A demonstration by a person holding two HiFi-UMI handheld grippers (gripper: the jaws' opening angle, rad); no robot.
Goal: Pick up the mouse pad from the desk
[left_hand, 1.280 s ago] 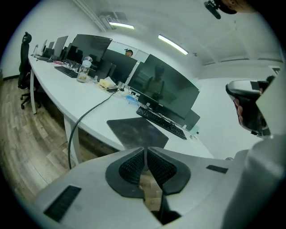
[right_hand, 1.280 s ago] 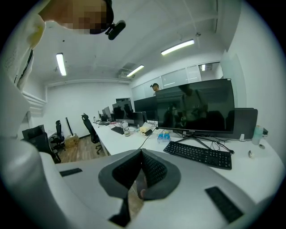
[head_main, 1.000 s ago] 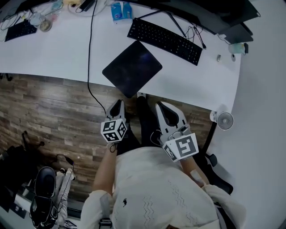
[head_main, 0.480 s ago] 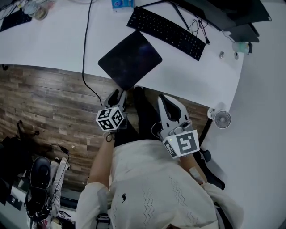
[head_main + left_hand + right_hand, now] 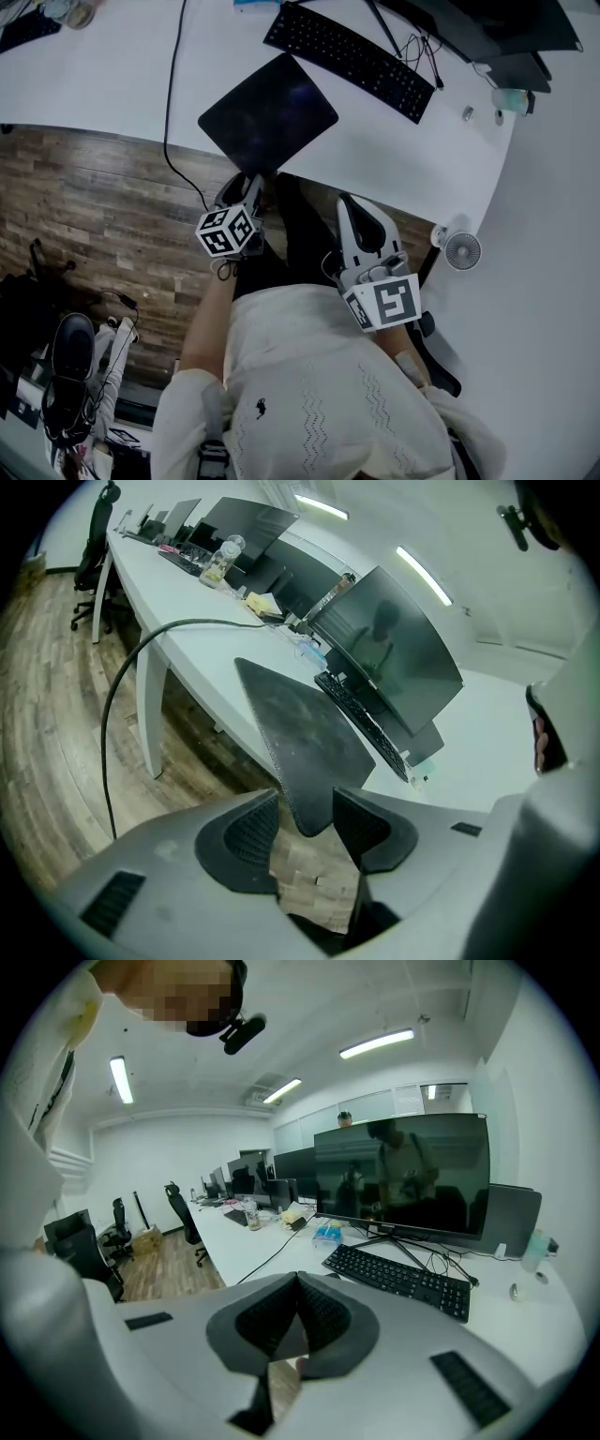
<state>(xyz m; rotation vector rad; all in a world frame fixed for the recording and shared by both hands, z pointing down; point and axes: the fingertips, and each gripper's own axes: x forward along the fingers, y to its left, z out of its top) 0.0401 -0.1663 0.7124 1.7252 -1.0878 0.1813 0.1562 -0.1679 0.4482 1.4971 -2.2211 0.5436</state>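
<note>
A dark square mouse pad [image 5: 269, 114] lies turned on the white desk [image 5: 103, 84], its near corner hanging over the desk's front edge. My left gripper [image 5: 247, 186] is at that corner. In the left gripper view the pad [image 5: 305, 724] runs down to a point between the two jaws of this gripper [image 5: 307, 819]. Its jaws have just been opening and stand wide, with the pads clear of the corner. My right gripper [image 5: 361, 214] hangs below the desk edge, to the right of the pad. Its jaws [image 5: 298, 1279] are shut with nothing between them.
A black keyboard [image 5: 352, 58] lies just behind the pad, below a monitor [image 5: 403, 1180]. A black cable [image 5: 172, 103] crosses the desk left of the pad and drops to the wood floor. A small fan [image 5: 462, 250] sits by the desk's right end. Bags [image 5: 66, 375] lie on the floor at left.
My left gripper has moved forward from below the desk edge up to the pad's overhanging corner and has rolled a little. The right gripper has hardly shifted.
</note>
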